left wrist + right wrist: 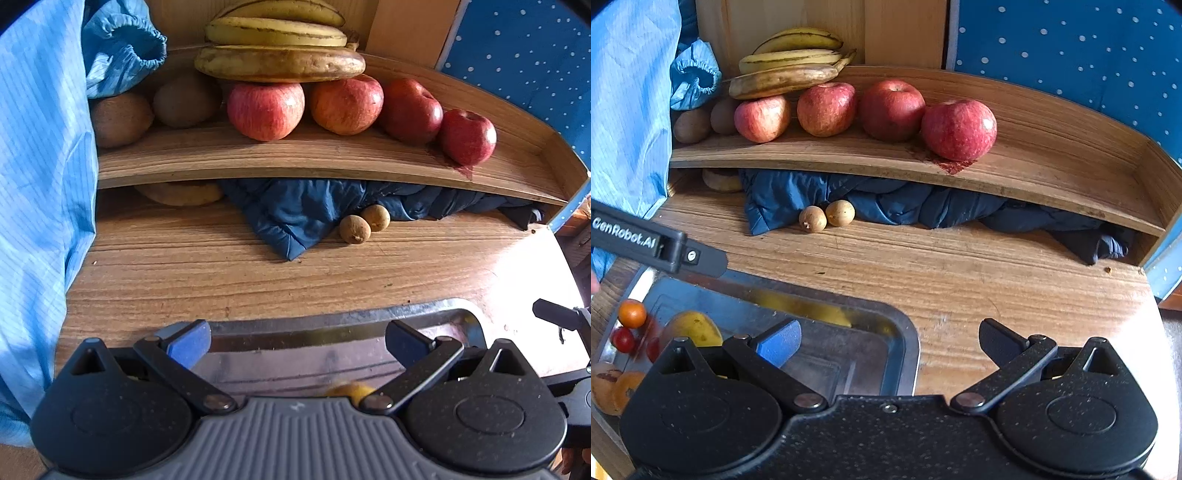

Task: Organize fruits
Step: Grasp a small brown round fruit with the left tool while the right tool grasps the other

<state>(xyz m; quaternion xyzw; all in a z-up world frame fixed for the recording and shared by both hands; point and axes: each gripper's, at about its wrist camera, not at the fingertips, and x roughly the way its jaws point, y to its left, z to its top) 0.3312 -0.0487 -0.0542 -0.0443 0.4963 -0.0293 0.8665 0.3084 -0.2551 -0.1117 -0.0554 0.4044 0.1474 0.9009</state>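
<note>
Both tools wide open & empty, left tool (297, 343) and right tool (890, 341) over the steel tray (901, 332) (pear (696, 326) inside), apples (892, 109) lined up on the shelf (1052, 147).

My left gripper (297, 341) has a ribbed grey body, my right gripper (889, 341) a speckled black one; both carry one blue pad, silver rivets.

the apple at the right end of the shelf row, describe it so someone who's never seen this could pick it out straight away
Start at the raised wooden shelf behind the table, where four red apples sit in a row beneath the bananas. Follow the row to its right end: the apple there stands nearest the shelf's front edge. Unlike the other apples, it sits over a dark red stain on the wood.
</note>
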